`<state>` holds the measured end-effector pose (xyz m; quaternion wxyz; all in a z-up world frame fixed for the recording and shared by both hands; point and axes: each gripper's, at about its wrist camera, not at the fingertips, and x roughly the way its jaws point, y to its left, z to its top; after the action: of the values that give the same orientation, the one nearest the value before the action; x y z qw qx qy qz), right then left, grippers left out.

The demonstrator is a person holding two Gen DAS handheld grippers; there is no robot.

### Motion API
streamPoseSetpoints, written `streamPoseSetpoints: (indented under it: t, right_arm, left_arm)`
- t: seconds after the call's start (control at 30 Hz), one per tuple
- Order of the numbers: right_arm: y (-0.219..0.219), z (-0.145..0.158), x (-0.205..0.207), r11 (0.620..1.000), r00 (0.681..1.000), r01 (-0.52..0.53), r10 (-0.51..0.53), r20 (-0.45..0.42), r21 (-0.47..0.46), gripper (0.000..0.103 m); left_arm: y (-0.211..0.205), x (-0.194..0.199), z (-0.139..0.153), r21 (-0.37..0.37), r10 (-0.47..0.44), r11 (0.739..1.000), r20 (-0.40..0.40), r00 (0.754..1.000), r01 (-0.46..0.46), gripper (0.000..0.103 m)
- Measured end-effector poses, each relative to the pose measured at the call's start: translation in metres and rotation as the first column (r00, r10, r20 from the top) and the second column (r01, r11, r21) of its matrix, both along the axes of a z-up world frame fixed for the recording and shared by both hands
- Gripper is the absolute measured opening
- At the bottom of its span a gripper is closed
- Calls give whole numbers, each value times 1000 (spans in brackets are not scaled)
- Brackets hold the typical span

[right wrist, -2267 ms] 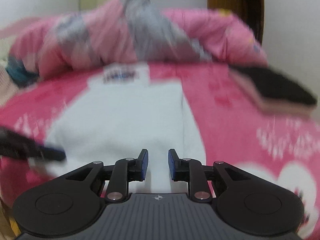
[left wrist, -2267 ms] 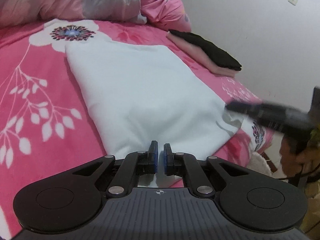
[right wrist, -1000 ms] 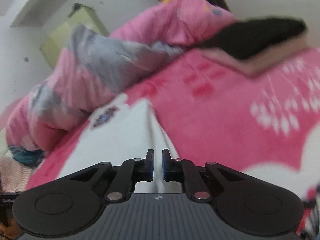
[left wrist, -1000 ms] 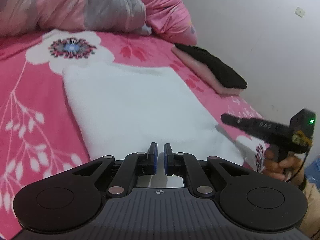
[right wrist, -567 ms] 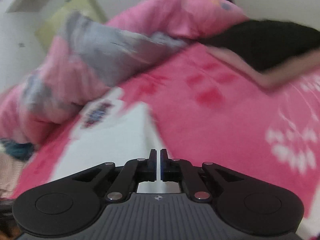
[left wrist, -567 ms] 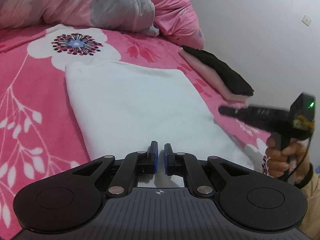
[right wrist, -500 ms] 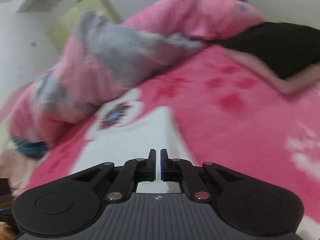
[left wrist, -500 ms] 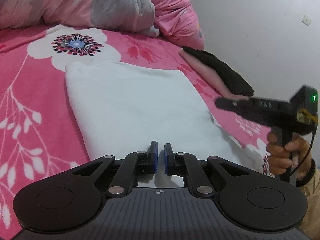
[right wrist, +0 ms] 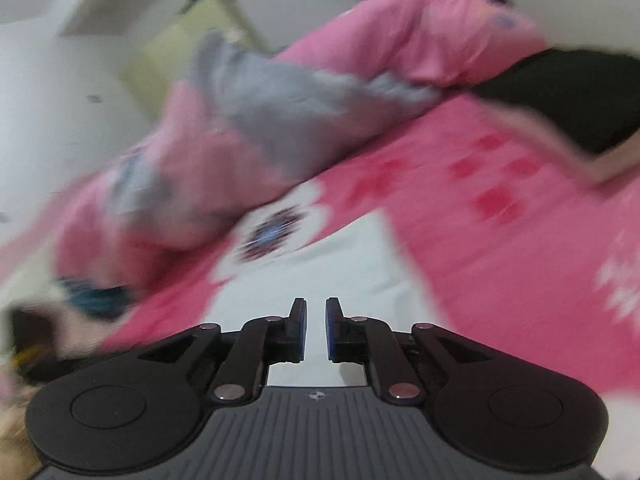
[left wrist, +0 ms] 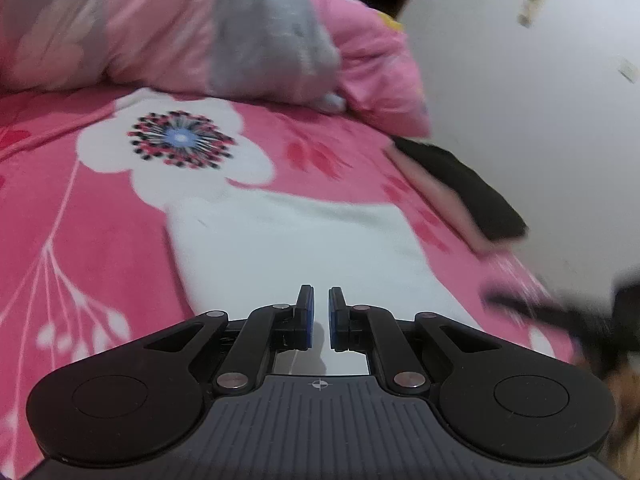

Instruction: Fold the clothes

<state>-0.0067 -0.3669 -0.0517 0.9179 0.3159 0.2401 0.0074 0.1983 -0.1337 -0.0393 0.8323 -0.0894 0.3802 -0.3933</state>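
A white garment (left wrist: 300,240) lies flat on the pink flowered bedspread (left wrist: 60,208). My left gripper (left wrist: 320,300) sits low over its near part, jaws almost together with white cloth showing between and under the fingers. In the right wrist view the same garment (right wrist: 340,264) runs away from my right gripper (right wrist: 316,312), whose jaws stand a narrow gap apart over the cloth's right side. The right gripper also shows as a dark blur (left wrist: 560,312) at the bed's right edge in the left wrist view.
A black folded garment (left wrist: 472,184) rests on a pink one by the white wall (left wrist: 540,80). A pink and grey quilt (left wrist: 200,40) is heaped at the head of the bed. The right wrist view is motion-blurred.
My left gripper has moved forward toward the flower print, so the white garment looks shorter. The right gripper's jaws, pressed together half a second ago, have parted slightly, and it has swung lower.
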Motion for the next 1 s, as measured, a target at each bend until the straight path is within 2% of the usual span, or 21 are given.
streamPoseSetpoints:
  t: [0.1, 0.17, 0.23, 0.4, 0.47, 0.5, 0.57, 0.67, 0.73, 0.8, 0.87, 0.93, 1.0]
  right_arm:
    - [11, -34, -7, 999, 999, -1, 2, -46, 37, 10]
    - [6, -50, -17, 994, 1000, 26, -26, 1, 108, 9]
    - [1, -54, -23, 992, 999, 29, -33, 32, 123, 8]
    - [-1, -60, -25, 995, 997, 13, -21, 80, 94, 8]
    - [0, -62, -27, 996, 995, 8, -17, 103, 87, 8]
    - [0, -63, -28, 997, 993, 6, -15, 114, 83, 8]
    - [0, -64, -29, 998, 991, 1, -10, 133, 70, 8]
    - [0, -65, -29, 998, 989, -6, -3, 147, 59, 9]
    - [-2, -66, -29, 997, 988, -11, 0, 153, 72, 9]
    - [-4, -67, -29, 996, 987, -15, 2, 158, 83, 9]
    - [-4, -67, -29, 996, 987, -17, 3, 160, 85, 9]
    - [-4, -68, -30, 996, 987, -18, 4, 161, 86, 9]
    - [-5, -68, -30, 996, 987, -20, 5, 163, 88, 9]
  left_arm:
    - [3, 29, -15, 3, 81, 997, -35, 996, -81, 6]
    - [5, 48, -25, 6, 135, 991, -59, 989, -135, 7]
    - [7, 65, -31, 21, 188, 982, -69, 980, -187, 7]
    - [-2, 89, -28, 102, 231, 968, 7, 973, -231, 8]
    - [-7, 95, -23, 188, 277, 940, 64, 959, -284, 8]
    - [-7, 97, -18, 185, 282, 939, 68, 957, -290, 8]
    - [-4, 89, -2, 135, 258, 954, 85, 962, -268, 8]
    - [-19, 73, 17, 105, 144, 982, 113, 983, -156, 9]
    - [-41, 67, 19, 103, 28, 994, 70, 997, -35, 9]
    - [-68, 68, 9, 139, -45, 989, 17, 999, 43, 9]
    - [-88, 76, -7, 199, -38, 979, 2, 999, 36, 10]
    - [-95, 93, -17, 187, 1, 982, 1, 1000, -1, 11]
    - [-97, 104, -16, 202, 48, 978, 1, 999, -47, 10]
